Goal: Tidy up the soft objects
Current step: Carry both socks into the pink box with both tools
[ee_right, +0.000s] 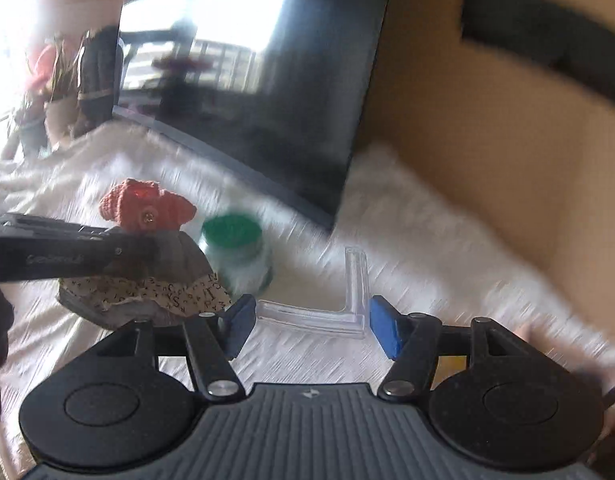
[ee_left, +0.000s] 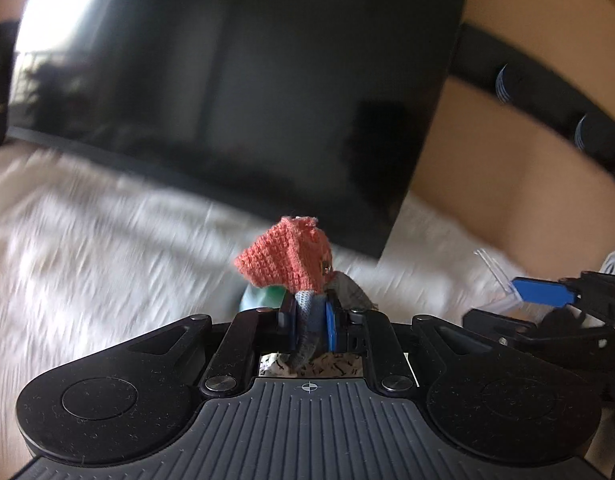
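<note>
A salmon-orange crochet piece [ee_left: 285, 254] is seen above grey-blue denim-like cloth [ee_left: 309, 320] on a soft toy whose skirt [ee_right: 167, 290] is cream, printed with small black letters. The toy's grey part [ee_right: 179, 252] is plain. A jar [ee_right: 237, 252] is shown pale with a green lid. The fluffy cover [ee_left: 87, 232] is white, the screen [ee_left: 247, 80] black, the wall [ee_right: 487, 140] tan. Blue pads [ee_right: 383, 330] are carried on black fingers. A clear plastic corner piece [ee_right: 353, 292] is colourless.

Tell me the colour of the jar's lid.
Green; the jar lid shows best in the right wrist view, though blurred.
</note>
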Available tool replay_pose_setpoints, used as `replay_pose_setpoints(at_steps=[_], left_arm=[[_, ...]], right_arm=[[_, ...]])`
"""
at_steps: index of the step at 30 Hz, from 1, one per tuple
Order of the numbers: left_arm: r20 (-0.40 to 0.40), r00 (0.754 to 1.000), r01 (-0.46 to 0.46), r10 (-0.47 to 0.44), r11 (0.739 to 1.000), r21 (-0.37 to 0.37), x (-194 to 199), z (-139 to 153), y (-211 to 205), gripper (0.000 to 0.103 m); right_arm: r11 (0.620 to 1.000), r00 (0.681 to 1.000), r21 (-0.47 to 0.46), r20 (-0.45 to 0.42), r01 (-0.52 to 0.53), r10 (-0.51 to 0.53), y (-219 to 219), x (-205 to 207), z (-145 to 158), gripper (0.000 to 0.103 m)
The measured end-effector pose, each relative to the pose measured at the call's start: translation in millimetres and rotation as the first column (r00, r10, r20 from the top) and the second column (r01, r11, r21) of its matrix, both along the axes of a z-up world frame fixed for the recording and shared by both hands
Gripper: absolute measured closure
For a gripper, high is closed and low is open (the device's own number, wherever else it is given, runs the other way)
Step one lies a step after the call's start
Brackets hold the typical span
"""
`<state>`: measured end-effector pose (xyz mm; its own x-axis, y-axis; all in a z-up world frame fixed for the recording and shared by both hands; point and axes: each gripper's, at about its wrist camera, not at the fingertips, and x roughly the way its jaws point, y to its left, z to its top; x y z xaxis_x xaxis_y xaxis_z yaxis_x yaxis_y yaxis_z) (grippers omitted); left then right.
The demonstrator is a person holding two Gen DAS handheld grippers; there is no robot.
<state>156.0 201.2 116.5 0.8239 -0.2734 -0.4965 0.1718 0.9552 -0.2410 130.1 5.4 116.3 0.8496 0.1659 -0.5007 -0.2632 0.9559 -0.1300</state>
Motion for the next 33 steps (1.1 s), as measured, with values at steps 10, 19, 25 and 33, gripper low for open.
replay_pose_setpoints(at_steps=[10,19,25,33], left_arm=[[0.064,0.972,0.229,-0.225,0.971,-0.065,37,59,-87,0.087],[0.009,0.864,0.5,-0.503,0.857,-0.128,47,57,-211,0.087],[-0.04,0.814,0.568,-0.58,0.808,-0.159,61,49,-260,0.087],[-0.278,0.699,0.621,-0.659,0.752,-0.221,90,-5,-319,0.086]], right_arm=[[0.982,0.969,-0.009,0.165,0.187,-0.183,-84,-29,46,0.04],[0.914,0.895,-0.028,0.219,0.404,-0.389,-167,-70,29,0.04],[0.867,0.853,0.011,0.173,0.498,-0.492,-206,-95,-1,0.04],[0.866,0.864,0.059,0.057,0.497,-0.5,-225,-90,-37,0.04]])
